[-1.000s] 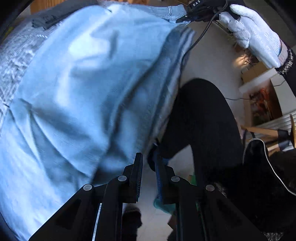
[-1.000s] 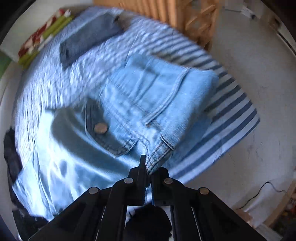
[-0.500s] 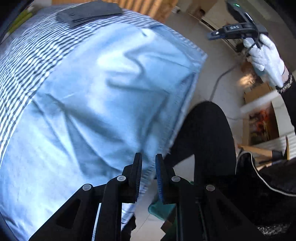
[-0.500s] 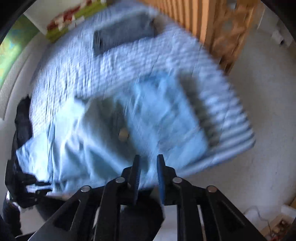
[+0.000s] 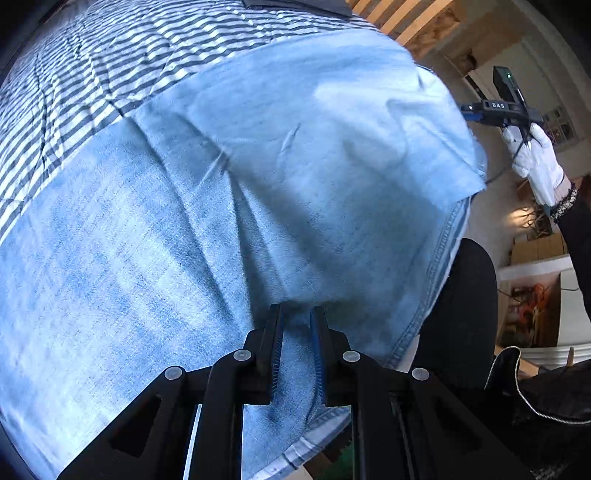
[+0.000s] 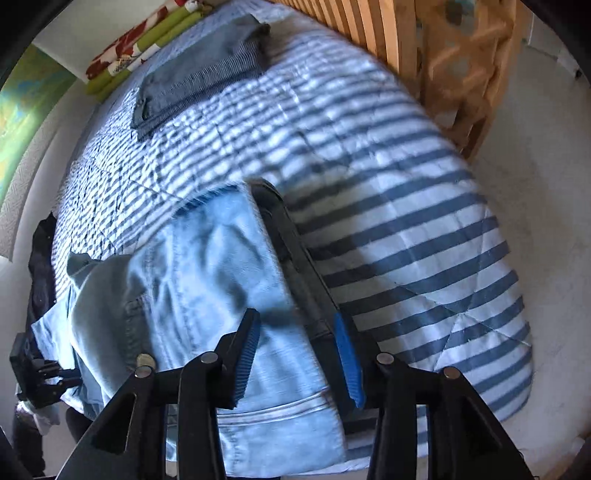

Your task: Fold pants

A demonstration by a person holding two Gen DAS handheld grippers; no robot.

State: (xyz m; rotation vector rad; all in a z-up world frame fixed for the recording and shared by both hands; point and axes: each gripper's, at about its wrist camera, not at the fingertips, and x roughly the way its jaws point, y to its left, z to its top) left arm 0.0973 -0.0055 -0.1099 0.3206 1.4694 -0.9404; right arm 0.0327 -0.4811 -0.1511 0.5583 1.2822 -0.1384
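One pair of light blue denim pants (image 5: 229, 206) is lying spread over one blue-and-white striped quilt (image 6: 406, 236), at its near edge, taking up most of the left wrist view. One darker folded garment (image 6: 199, 74) is sitting at the far end of the quilt, well apart from the pants. Two grippers are working. The left gripper (image 5: 296, 325) is pointing steeply down with its jaws nearly together, a fold of the pants' fabric running between the ribbed pads; it appears to be pinching that fold near the hem. The right gripper (image 6: 299, 343) is hanging over the right edge of the pants (image 6: 207, 280), its jaws opening to roughly half spread; denim is showing in the gap below, but the pads are not pressing on it. In the left wrist view one white-gloved hand (image 5: 535, 166) is holding that right gripper up at the far right, beside the pants' edge. Wooden slats (image 6: 373, 33) are standing beyond the quilt.
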